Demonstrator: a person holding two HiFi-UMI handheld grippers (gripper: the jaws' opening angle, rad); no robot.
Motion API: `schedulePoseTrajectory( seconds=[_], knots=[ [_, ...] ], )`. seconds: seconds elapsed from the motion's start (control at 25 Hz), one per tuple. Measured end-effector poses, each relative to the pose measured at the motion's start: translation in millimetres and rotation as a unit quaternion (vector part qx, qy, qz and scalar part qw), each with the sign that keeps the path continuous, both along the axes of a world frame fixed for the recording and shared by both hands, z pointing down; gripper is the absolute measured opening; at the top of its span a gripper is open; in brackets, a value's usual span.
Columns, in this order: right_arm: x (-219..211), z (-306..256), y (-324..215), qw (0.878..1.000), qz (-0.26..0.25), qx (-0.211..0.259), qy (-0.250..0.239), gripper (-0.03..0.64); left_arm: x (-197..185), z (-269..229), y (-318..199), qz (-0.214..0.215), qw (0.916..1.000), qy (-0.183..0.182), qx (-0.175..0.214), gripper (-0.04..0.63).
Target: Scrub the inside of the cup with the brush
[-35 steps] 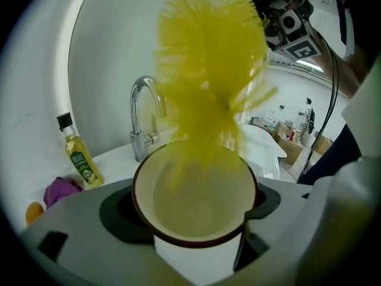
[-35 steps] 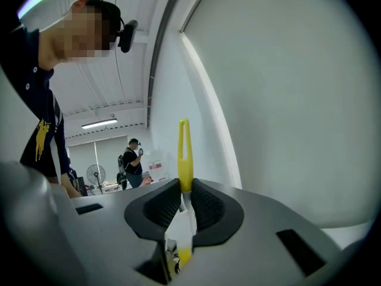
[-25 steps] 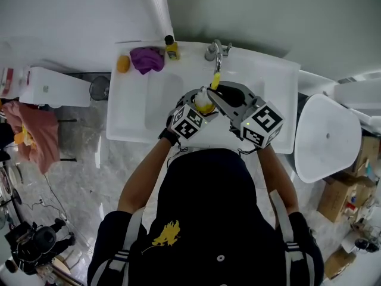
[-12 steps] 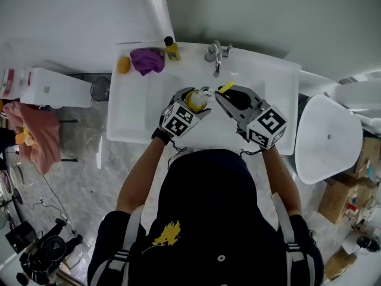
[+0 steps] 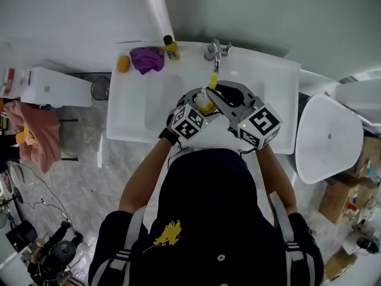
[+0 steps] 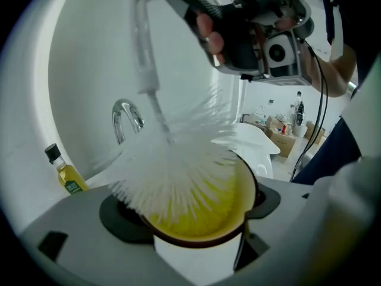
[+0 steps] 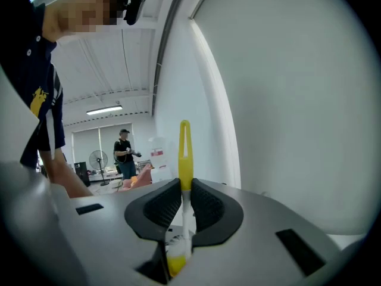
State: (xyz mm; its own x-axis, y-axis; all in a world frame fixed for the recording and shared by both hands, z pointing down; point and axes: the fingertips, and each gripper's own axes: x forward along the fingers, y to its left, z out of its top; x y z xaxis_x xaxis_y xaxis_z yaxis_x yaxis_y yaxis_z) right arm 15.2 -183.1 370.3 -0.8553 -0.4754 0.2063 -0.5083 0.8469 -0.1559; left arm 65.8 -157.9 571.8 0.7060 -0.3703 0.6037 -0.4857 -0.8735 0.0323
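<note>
A white cup (image 6: pixel 202 252) with a yellow inside and a brown rim sits between the jaws of my left gripper (image 6: pixel 199 219), which is shut on it. The white bristles (image 6: pixel 178 171) of the brush fill the cup's mouth and spread over its rim. My right gripper (image 7: pixel 184 204) is shut on the brush's thin handle, whose yellow end (image 7: pixel 186 151) sticks up past the pads. In the head view both grippers meet over the sink basin, the cup (image 5: pixel 205 102) at the left gripper (image 5: pixel 200 107) and the right gripper (image 5: pixel 222 98) just right of it.
The white sink (image 5: pixel 134 109) has a chrome faucet (image 5: pixel 215 51) at its back edge. An oil bottle (image 5: pixel 172 48), a purple cloth (image 5: pixel 147 59) and a yellow round thing (image 5: pixel 123 63) lie at the back left corner. A white seat (image 5: pixel 327 137) stands to the right.
Half a second ago the grippers were slightly apart with the brush tilted out to the right. Now the right gripper has come back left and the brush head is in the cup's mouth again.
</note>
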Motion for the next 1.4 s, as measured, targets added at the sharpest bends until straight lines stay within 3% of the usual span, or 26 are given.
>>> schedulePoseTrajectory(
  seconds=[0.2,0.48,0.64,0.8,1.0,1.2,1.4],
  knots=[
    [31.6,11.0,-19.7,0.999,0.034,-0.027,-0.022,0.077,-4.4,-0.2,6.3,-0.008,0.9998,0.014,-0.009,0.430],
    [26.6,17.9,16.0,0.998,0.011,-0.057,-0.040,0.075,-25.7,9.1,-9.3,-0.055,0.9974,0.016,-0.044,0.430],
    [14.2,14.6,7.8,0.998,0.026,-0.037,-0.037,0.075,-11.0,9.5,-5.5,-0.037,0.9986,0.006,-0.038,0.430],
    [26.6,10.1,-16.3,0.997,0.059,-0.023,-0.038,0.075,2.6,4.6,-0.3,-0.035,0.9985,0.019,-0.036,0.430],
    [55.7,-15.0,-28.0,0.989,0.087,-0.040,-0.108,0.075,-6.7,7.0,-8.6,-0.055,0.9976,0.023,-0.033,0.430],
    [84.3,-49.8,-29.4,0.977,0.107,-0.047,-0.177,0.075,-29.2,13.8,-20.0,-0.102,0.9939,0.022,-0.036,0.430],
    [109.1,-66.7,-35.2,0.975,0.129,-0.025,-0.180,0.075,-51.1,16.6,-34.1,-0.143,0.9891,0.028,-0.023,0.430]
  ],
)
